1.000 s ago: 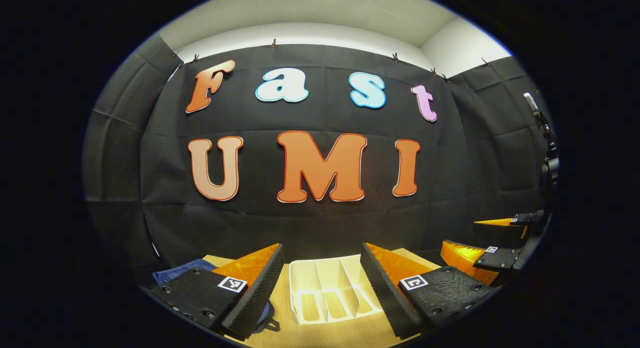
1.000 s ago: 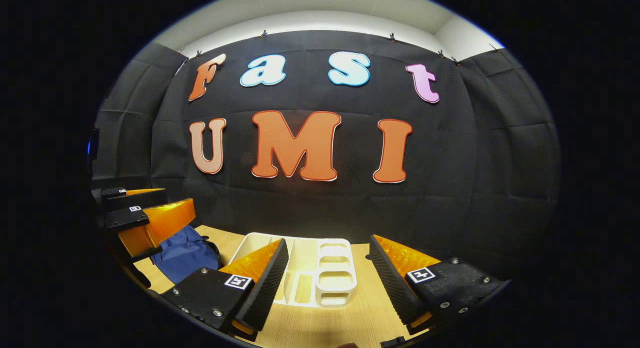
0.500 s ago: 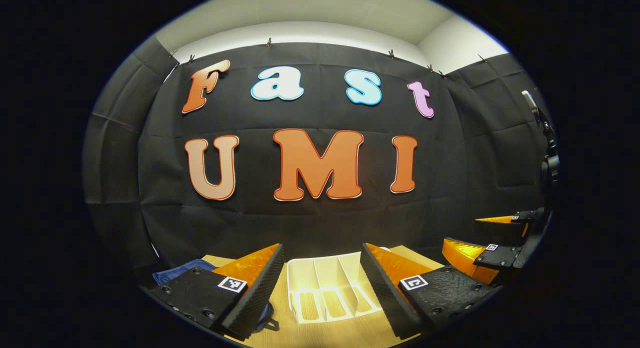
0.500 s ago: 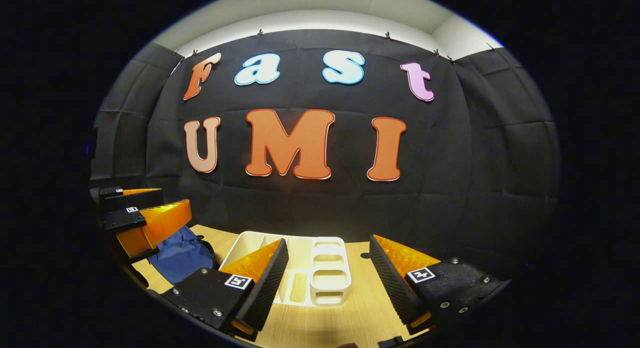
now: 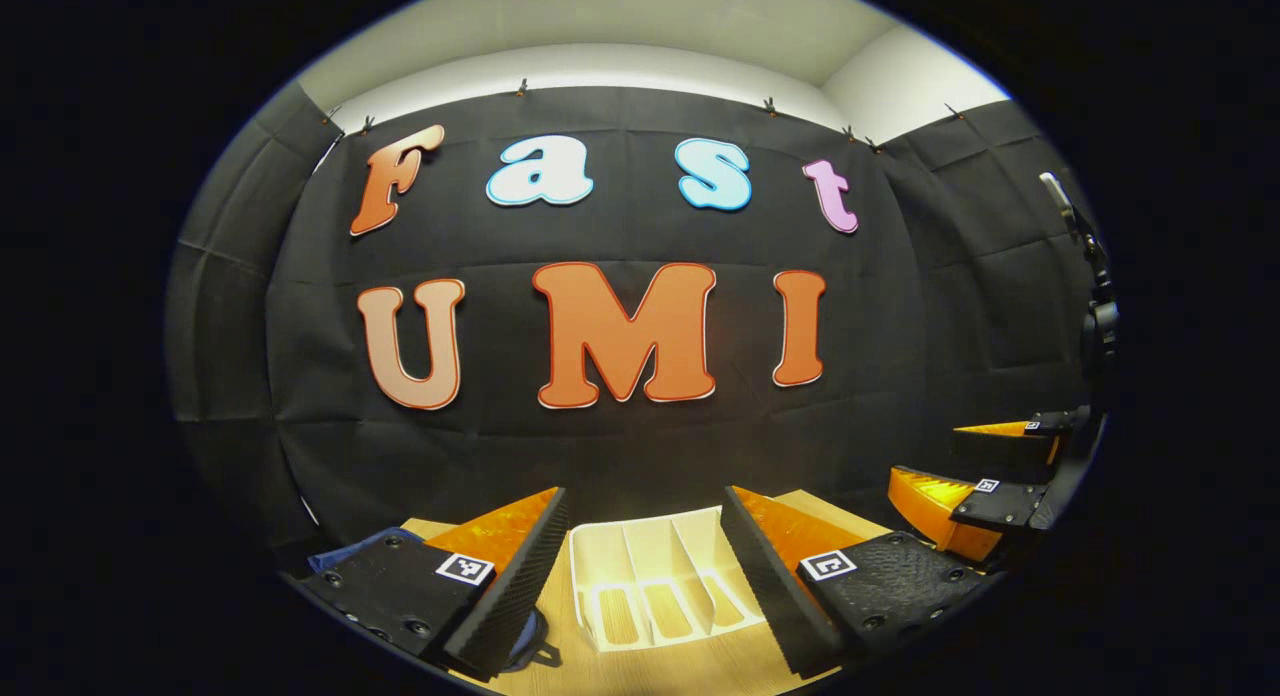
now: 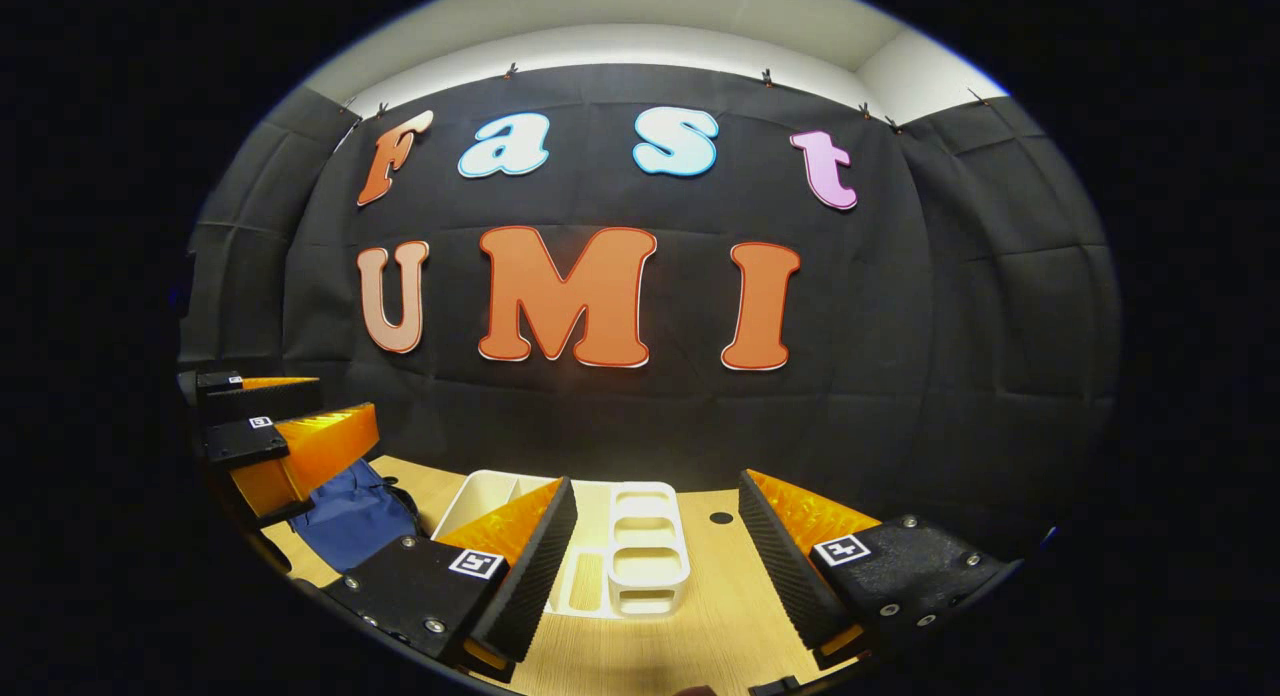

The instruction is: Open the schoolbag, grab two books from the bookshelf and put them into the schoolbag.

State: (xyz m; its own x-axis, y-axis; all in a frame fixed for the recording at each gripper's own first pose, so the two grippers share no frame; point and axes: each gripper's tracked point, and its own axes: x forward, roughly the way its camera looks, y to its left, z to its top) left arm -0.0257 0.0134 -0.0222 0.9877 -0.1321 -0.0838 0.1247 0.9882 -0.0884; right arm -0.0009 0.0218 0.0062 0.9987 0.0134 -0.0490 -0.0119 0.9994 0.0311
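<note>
We find the left gripper (image 5: pixel 645 561) and right gripper (image 6: pixel 655 561) both spread wide, holding nothing, above the wooden table (image 6: pixel 700 636). The white bookshelf (image 5: pixel 650 576) lies ahead between them, the blue schoolbag (image 6: pixel 350 516) to its left. We see no legible label on either.

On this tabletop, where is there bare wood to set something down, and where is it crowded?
Bare wood lies right of the white rack, around the small hole, and along the near edge of the table. It is crowded on the left, where the blue schoolbag lies close beside the rack.
</note>
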